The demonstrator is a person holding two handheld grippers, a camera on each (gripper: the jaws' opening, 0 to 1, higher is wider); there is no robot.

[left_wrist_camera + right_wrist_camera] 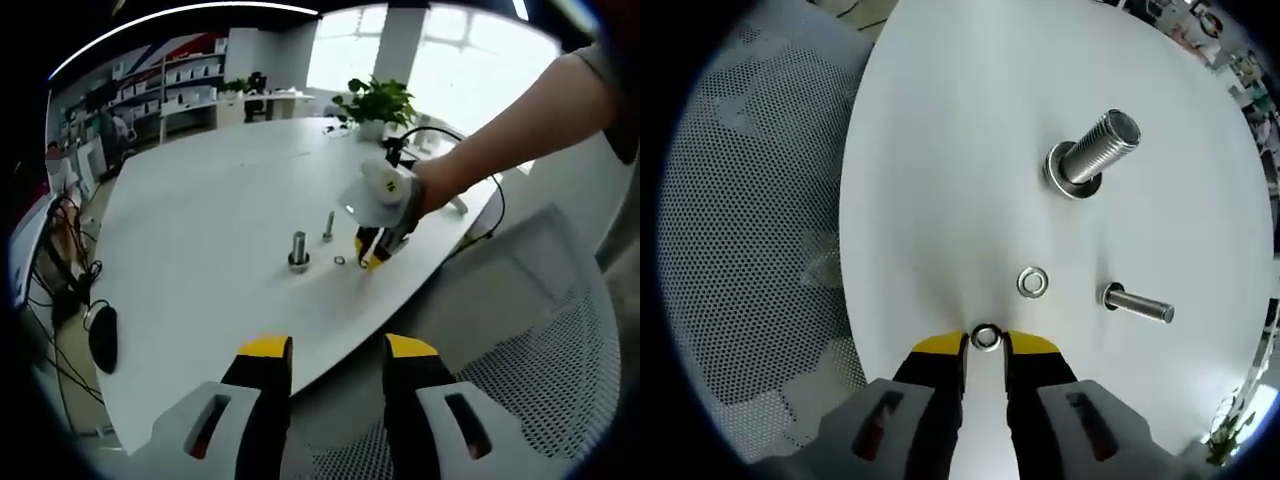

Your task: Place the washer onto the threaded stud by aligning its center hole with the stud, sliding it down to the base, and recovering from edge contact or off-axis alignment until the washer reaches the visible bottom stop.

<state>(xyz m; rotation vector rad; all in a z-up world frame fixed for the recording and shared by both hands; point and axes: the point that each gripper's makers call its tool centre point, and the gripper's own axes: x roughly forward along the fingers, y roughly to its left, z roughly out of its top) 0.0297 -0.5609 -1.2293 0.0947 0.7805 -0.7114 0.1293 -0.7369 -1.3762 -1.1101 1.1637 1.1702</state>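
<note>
1. Right gripper (985,345) low in the frame, jaws pinching a washer (985,337) at the white table (940,150) edge.
2. Second washer (1032,282) lies flat just above it.
3. Big threaded stud (1090,155) upper right, small stud (1137,304) at right.
4. Left gripper (338,362) holds nothing, jaws apart.

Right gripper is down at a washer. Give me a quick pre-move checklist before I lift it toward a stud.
1. Washer between the right gripper tips: ok, it sits at the yellow tips.
2. Firm grip on it: cannot tell.
3. Large stud upright on the table: ok; a washer already sits at its base.
4. Small stud bare: ok.
5. Spare washer clear of the path: not ok, it lies flat between gripper and studs.
6. Left gripper out of the way: ok, open, back at the table edge.
</note>
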